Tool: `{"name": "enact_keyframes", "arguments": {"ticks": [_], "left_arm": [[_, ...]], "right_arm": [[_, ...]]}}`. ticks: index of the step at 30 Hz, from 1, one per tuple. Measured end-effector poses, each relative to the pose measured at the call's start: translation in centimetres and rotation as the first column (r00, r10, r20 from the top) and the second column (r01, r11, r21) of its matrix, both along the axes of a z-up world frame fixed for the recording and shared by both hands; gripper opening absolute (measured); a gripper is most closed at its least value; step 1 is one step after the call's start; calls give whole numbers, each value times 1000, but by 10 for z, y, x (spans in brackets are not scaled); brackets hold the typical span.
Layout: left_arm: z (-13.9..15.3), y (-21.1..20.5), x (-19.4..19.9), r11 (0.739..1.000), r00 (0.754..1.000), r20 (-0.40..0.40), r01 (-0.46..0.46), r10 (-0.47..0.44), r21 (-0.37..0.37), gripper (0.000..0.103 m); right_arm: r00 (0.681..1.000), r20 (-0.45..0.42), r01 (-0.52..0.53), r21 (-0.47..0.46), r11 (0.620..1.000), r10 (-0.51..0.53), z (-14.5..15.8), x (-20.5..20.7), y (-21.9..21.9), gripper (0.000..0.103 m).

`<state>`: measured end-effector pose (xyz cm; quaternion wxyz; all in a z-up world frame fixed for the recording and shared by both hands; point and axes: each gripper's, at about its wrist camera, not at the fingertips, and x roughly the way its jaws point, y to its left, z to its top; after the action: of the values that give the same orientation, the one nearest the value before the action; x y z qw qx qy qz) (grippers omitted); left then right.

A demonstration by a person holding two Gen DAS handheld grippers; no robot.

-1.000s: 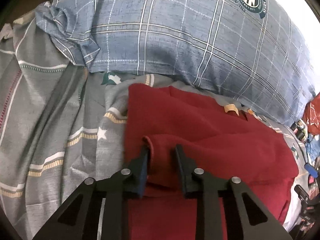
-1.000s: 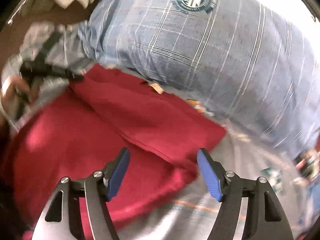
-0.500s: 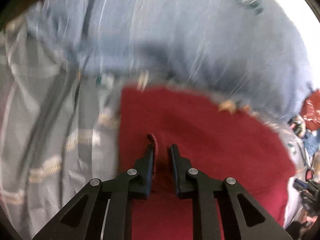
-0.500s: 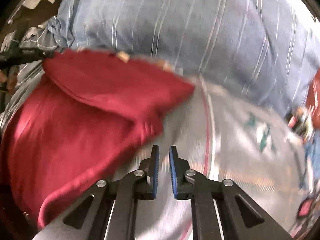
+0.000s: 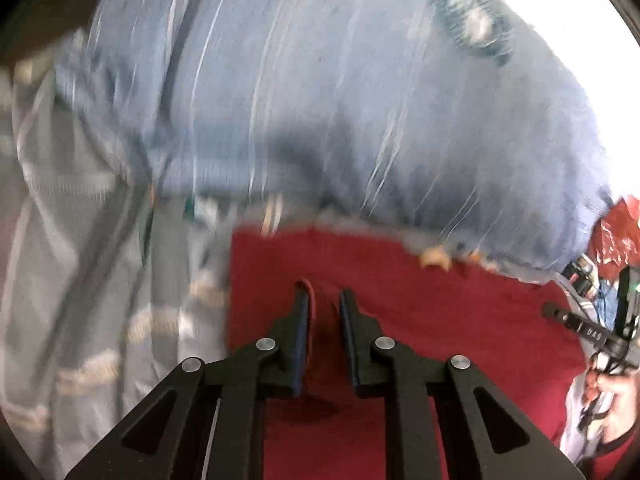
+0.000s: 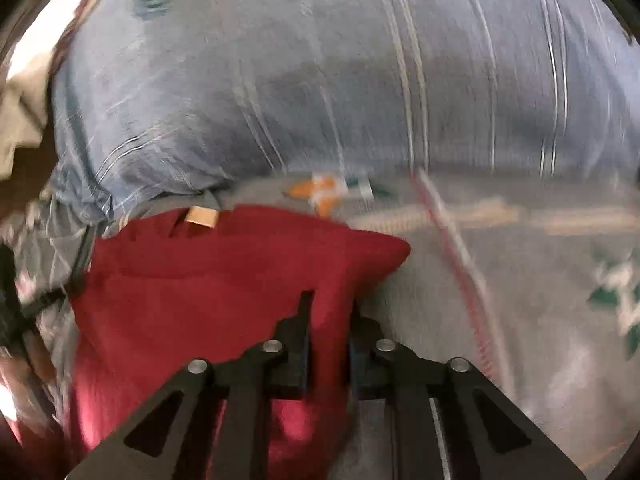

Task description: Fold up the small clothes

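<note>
A dark red garment (image 5: 420,312) lies spread on a grey patterned bedsheet (image 5: 100,280). My left gripper (image 5: 325,300) is shut on a raised fold of the red cloth near the garment's left side. In the right wrist view the same red garment (image 6: 200,300) fills the lower left, with a tan label (image 6: 202,216) at its far edge. My right gripper (image 6: 329,304) is shut on the garment's right edge. The right gripper's black body also shows at the right rim of the left wrist view (image 5: 588,332). Both views are motion-blurred.
A large blue plaid pillow (image 5: 340,100) lies just beyond the garment and also fills the far side of the right wrist view (image 6: 320,80). The grey sheet (image 6: 520,300) stretches to the right. Red and dark clutter (image 5: 616,236) sits at the far right.
My right gripper, open a second ago, has shut on the garment's right edge. My left gripper has narrowed on its fold. Both views have shifted.
</note>
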<state>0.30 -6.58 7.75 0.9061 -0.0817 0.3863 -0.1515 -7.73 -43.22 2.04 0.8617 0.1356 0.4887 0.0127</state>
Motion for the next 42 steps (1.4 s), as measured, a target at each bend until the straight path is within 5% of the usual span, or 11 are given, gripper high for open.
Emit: {"name": "enact_keyframes", "arguments": {"ticks": [2, 7, 8, 9, 13, 16, 19, 23, 29, 36, 42], "left_arm": [[0, -6, -2, 996, 1000, 15, -3, 2, 84, 13], [-50, 7, 16, 993, 972, -214, -85, 101, 81, 12], [-50, 11, 16, 994, 969, -221, -98, 108, 56, 12], [-47, 13, 17, 994, 969, -222, -102, 108, 38, 14], [-33, 9, 10, 990, 979, -155, -119, 129, 74, 27], [-35, 4, -1, 988, 980, -147, -121, 134, 99, 35], [-39, 6, -9, 984, 974, -165, -138, 156, 115, 50], [-27, 18, -32, 985, 974, -157, -151, 163, 88, 60], [0, 36, -84, 989, 979, -141, -142, 147, 44, 69], [2, 51, -165, 997, 985, -160, -48, 56, 56, 69], [-7, 48, -199, 999, 981, -192, 6, 0, 33, 69]], "right_arm": [[997, 74, 12, -21, 1000, -11, 16, -6, 1, 13], [999, -12, 50, -98, 994, -51, -14, -2, 2, 18], [997, -14, 80, -96, 992, -81, -15, -7, -3, 34], [993, -8, 118, -102, 988, -120, -10, -15, -7, 39], [992, 72, 105, -67, 992, -100, 27, -50, -7, 41], [997, 50, -61, -79, 995, 65, 30, -67, 26, 34], [995, -91, -63, -301, 951, 37, 0, -75, 32, 38], [999, -28, 22, -176, 984, -27, 22, -95, 14, 47], [999, 36, -13, -164, 986, 19, 58, -117, 35, 50], [989, -20, -147, 42, 988, 148, 57, -180, 72, 62], [989, -83, -113, 71, 991, 119, 41, -223, 71, 65]]}}
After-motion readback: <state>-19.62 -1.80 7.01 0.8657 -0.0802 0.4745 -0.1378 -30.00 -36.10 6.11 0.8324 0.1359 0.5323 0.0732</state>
